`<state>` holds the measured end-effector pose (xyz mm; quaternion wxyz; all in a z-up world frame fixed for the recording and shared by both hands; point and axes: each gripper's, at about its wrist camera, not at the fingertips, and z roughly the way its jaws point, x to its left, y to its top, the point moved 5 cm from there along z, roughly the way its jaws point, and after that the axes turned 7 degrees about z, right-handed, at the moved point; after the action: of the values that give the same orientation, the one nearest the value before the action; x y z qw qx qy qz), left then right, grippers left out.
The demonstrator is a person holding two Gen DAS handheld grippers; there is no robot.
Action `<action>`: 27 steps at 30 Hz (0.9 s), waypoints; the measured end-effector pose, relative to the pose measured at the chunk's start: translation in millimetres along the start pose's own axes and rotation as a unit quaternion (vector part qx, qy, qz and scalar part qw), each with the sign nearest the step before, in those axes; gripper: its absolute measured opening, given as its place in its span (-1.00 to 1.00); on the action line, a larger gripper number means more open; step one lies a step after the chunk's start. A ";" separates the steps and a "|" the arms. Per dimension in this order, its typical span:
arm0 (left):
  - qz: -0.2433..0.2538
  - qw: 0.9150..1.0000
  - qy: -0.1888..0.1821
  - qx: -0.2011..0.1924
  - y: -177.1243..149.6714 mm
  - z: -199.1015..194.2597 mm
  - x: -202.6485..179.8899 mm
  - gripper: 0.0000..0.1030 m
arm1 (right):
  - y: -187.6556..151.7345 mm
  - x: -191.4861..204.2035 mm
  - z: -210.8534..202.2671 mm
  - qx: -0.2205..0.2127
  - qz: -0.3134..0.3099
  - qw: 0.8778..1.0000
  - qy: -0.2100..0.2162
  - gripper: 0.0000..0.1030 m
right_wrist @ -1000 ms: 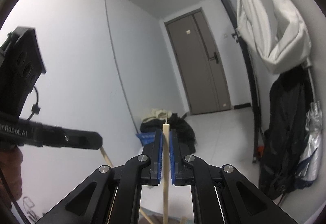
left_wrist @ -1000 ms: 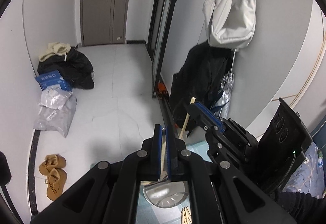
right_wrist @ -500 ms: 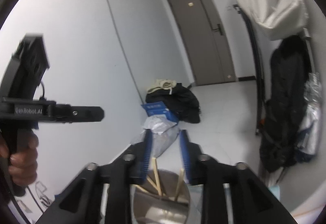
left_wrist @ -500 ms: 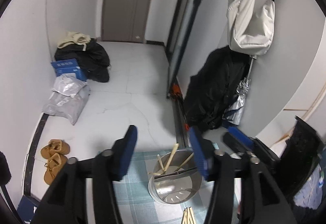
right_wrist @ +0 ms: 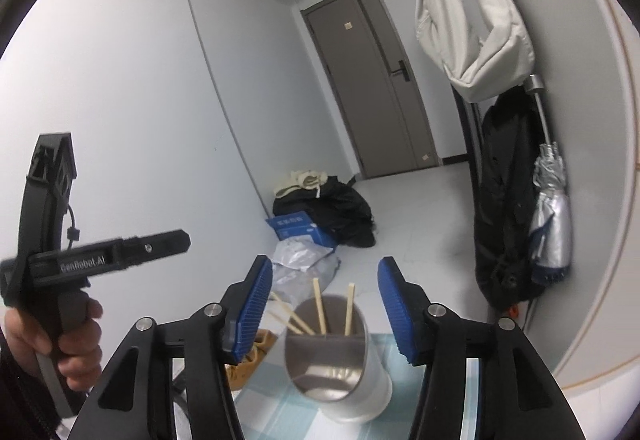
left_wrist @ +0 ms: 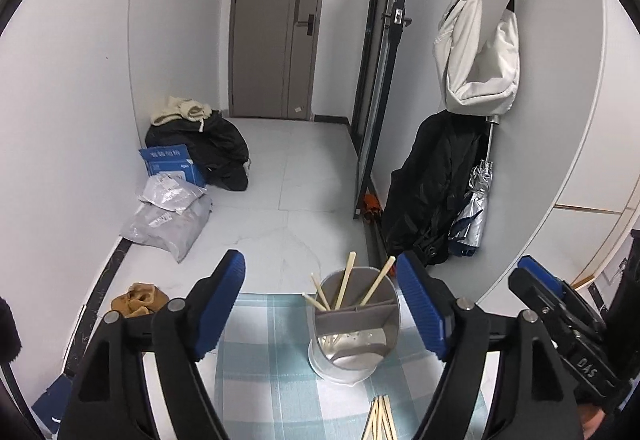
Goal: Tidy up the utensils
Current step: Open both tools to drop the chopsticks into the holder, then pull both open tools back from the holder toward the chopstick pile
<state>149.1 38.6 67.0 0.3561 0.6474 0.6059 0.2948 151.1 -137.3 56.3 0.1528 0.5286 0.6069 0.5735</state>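
1. tabletop point(left_wrist: 272, 372), covered by a pale blue checked cloth, is carrying the whole job, with its far edge sitting just behind the holder.
2. left gripper point(left_wrist: 320, 304) is hovering over the cloth with its jaws opening; the holder is showing in the gap beyond them, but nothing is being pinched and the pads are touching nothing.
3. right gripper point(right_wrist: 326, 302) is hanging above the holder from the other side, its jaws also opening and empty, with the chopstick tops showing between its blue pads.
4. metal utensil holder point(left_wrist: 354, 324) is standing upright on the cloth, split by a divider; its near compartment is looking empty.
5. chopsticks in the holder point(left_wrist: 346, 286) are leaning loosely in the far compartment, tips up and splayed apart.
6. loose chopsticks point(left_wrist: 380, 418) are lying bundled on the cloth, near the holder on its near side, partly cut off by the frame edge.
7. step in hand, as i judge it: a drop into the holder is finishing. the next move is calling for a gripper to dip to the loose bundle, close on one slim stick near its middle, and carry it upright to the holder.
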 end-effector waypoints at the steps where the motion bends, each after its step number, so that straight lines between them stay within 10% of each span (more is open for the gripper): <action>1: -0.003 1.000 0.002 -0.005 -3.1 -4.4 -0.7 0.51 | -1.2 2.4 -4.3 -0.001 0.000 1.000 0.000 0.15; 27: -0.034 0.999 -0.011 0.007 -101.9 -17.1 -23.6 0.76 | -95.2 -0.2 -67.8 0.025 -0.023 0.998 -0.046 0.59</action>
<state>74.4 18.1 -5.5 0.3680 0.6320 0.6255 0.2718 53.2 -153.1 -5.3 0.1805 0.5437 0.6258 0.5293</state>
